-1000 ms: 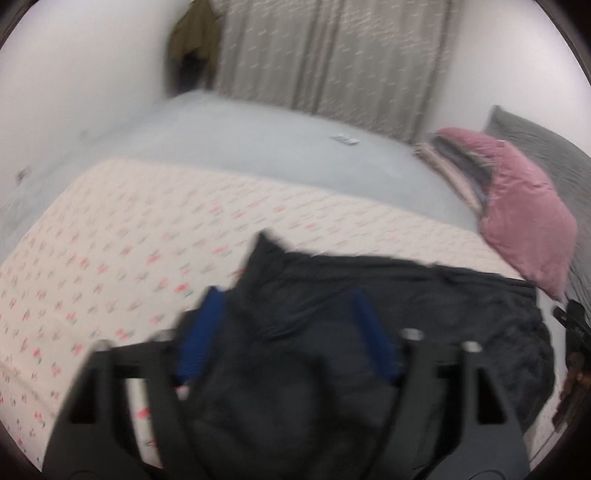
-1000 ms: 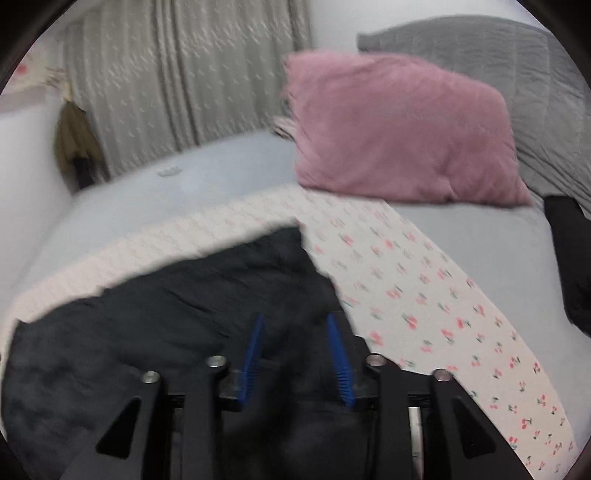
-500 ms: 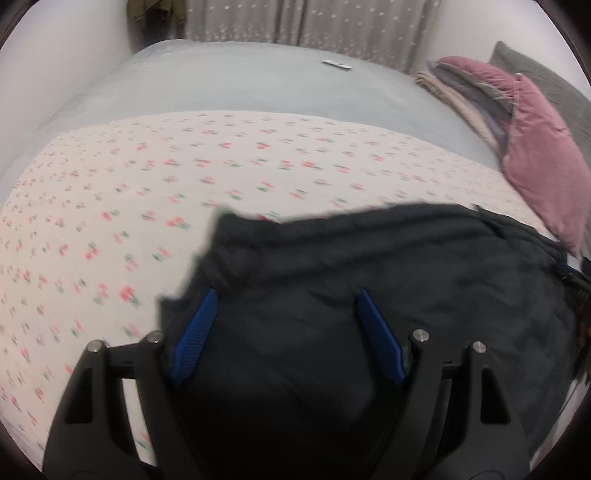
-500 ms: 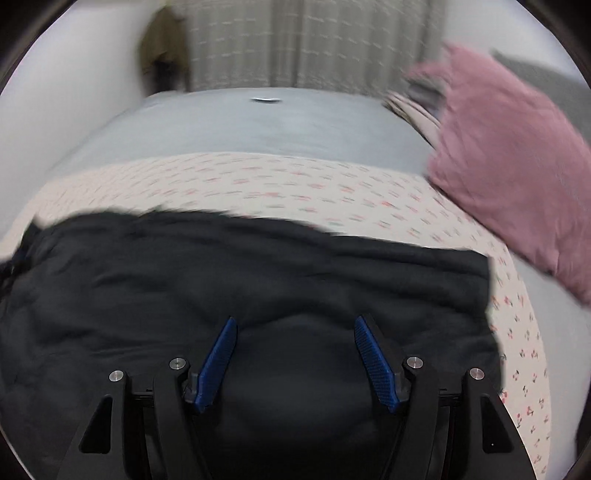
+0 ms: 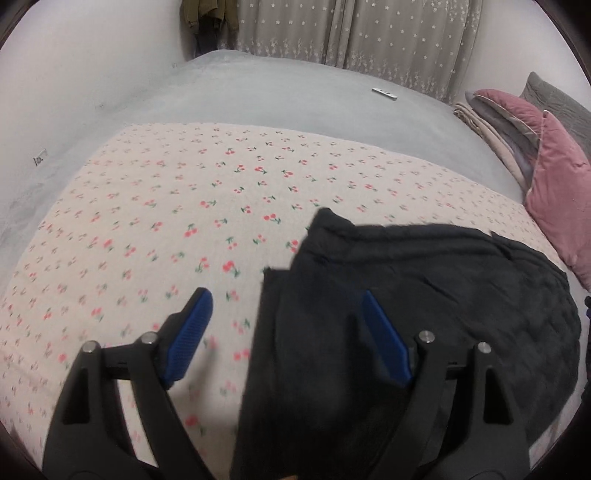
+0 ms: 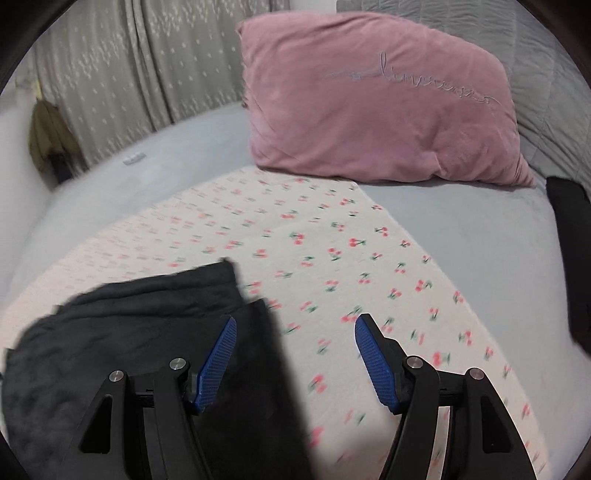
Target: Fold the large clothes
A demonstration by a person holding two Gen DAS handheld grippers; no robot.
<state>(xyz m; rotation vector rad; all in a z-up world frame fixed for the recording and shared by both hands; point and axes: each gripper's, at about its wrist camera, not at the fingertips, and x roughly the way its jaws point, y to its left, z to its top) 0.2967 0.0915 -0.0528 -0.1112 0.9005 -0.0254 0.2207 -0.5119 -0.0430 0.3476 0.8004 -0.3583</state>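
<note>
Both claws wide open, empty; left claw (image 5: 284,332), right claw (image 6: 293,349)

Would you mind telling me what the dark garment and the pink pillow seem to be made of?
The dark garment looks like soft matte knit or fleece, limp and dull. The pink pillow looks like velvet, with a brushed sheen and stitched script.

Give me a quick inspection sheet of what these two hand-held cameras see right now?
Surface: cherry-print sheet spread on a grey bed.
Job's things: dark garment, bunched, lying on the sheet.
Clutter: pink pillow; small white object on the bed.
Grippers: left gripper and right gripper both open, holding nothing.
Cables: nothing seen.
Surroundings: grey curtains; olive clothing hanging in the corner.
</note>
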